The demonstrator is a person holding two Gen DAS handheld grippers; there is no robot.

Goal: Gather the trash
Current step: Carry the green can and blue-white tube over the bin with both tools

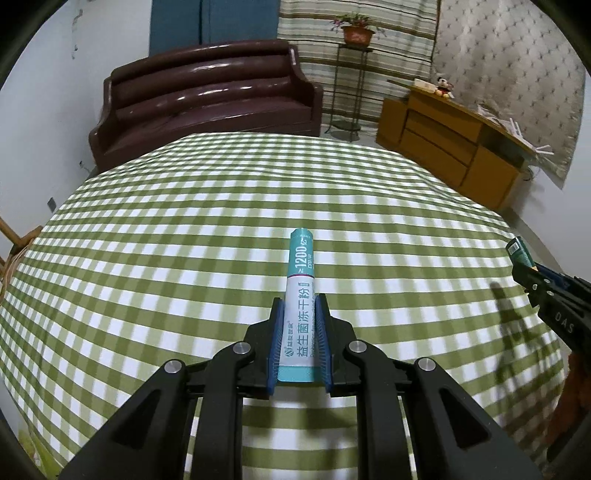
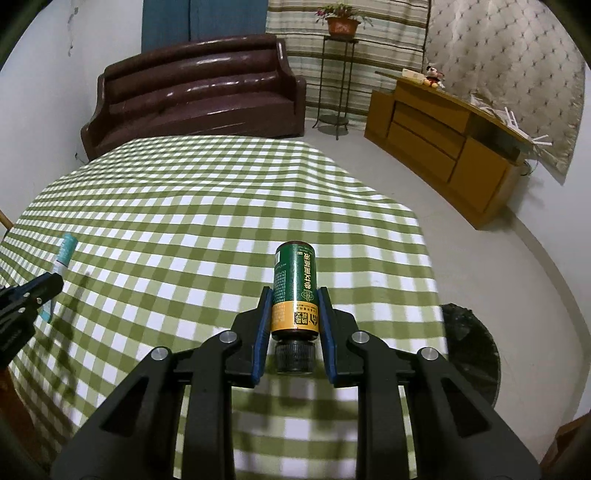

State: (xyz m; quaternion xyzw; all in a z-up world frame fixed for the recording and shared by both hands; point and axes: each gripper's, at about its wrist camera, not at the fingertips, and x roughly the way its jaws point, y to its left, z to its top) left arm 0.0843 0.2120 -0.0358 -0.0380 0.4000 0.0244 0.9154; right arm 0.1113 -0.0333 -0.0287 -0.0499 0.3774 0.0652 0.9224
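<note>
In the left wrist view, a table (image 1: 184,229) under a green-and-white checked cloth fills most of the frame. Beyond it stand a dark brown leather sofa (image 1: 207,96), a wire stand with a potted plant (image 1: 356,31), and a yellow wooden cabinet (image 1: 450,144) with a small plush toy (image 1: 444,86) on top. Striped and quilted curtains hang behind. The left hand-held gripper (image 1: 300,302) is clamped on a white and teal sachet (image 1: 301,291), which sticks forward between the blue pads above the cloth. At the right edge the right hand-held gripper (image 1: 532,275) is cut off, with only the tip of a green bottle (image 1: 519,251) showing.

In the right wrist view, the same cloth runs to the table's right edge, with pale floor beyond. The right hand-held gripper (image 2: 294,295) grips the green bottle (image 2: 294,288) by its yellow label band, black cap toward the camera. A round dark bin (image 2: 471,354) sits on the floor just beside the table, partly hidden by the cloth; its contents are hard to make out. At the left edge the left hand-held gripper (image 2: 51,284) is partly cropped, holding the sachet (image 2: 65,251).
</note>
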